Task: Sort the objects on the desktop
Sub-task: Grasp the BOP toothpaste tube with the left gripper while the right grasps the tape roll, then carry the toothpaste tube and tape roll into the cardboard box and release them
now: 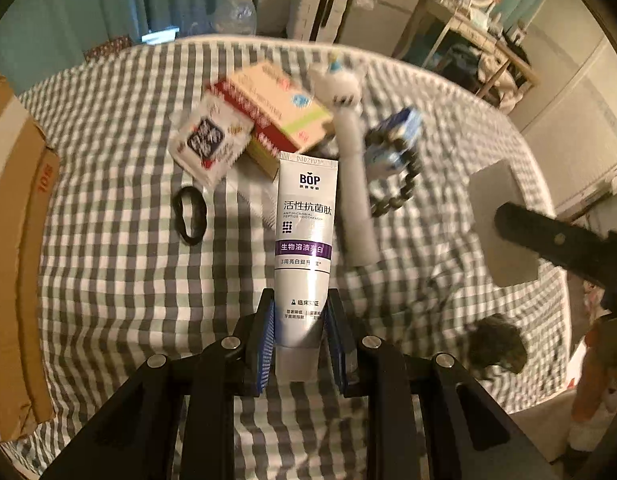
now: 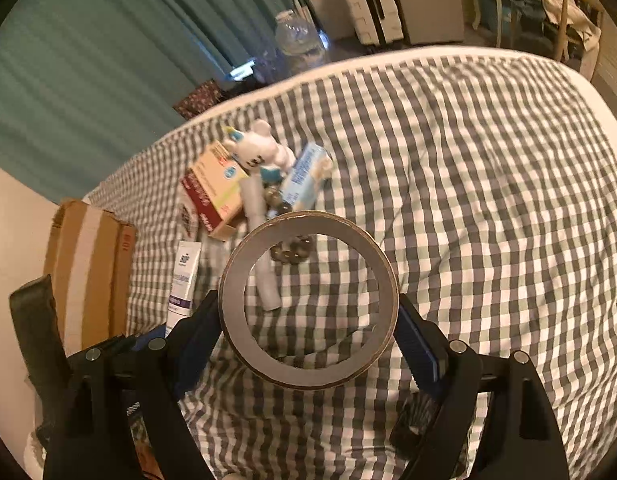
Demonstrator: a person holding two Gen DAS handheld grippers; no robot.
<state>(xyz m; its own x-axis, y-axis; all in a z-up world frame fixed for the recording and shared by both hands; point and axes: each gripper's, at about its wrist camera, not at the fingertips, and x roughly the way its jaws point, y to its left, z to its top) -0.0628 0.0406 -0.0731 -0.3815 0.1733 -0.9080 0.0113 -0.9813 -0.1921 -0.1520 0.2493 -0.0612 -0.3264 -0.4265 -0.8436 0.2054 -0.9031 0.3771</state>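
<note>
My left gripper (image 1: 300, 320) is shut on the cap end of a white BOP toothpaste tube (image 1: 304, 240), held above the checked bedcover. My right gripper (image 2: 308, 320) is shut on a brown tape roll (image 2: 308, 304), held upright above the cover; it shows at the right of the left wrist view (image 1: 500, 216). Beyond lies a pile: a pink and green box (image 1: 280, 104) on a red box (image 1: 244, 120), a white packet (image 1: 208, 140), a white plush toy (image 1: 344, 96), a blue carton (image 1: 396, 140), a dark bead bracelet (image 1: 396, 196) and a black hair tie (image 1: 190, 216).
A brown cardboard box (image 1: 12, 240) stands at the left edge of the bed, also in the right wrist view (image 2: 88, 264). A dark object (image 1: 496, 344) lies on the cover at the right. Green curtains, a water jug (image 2: 296, 36) and furniture stand beyond the bed.
</note>
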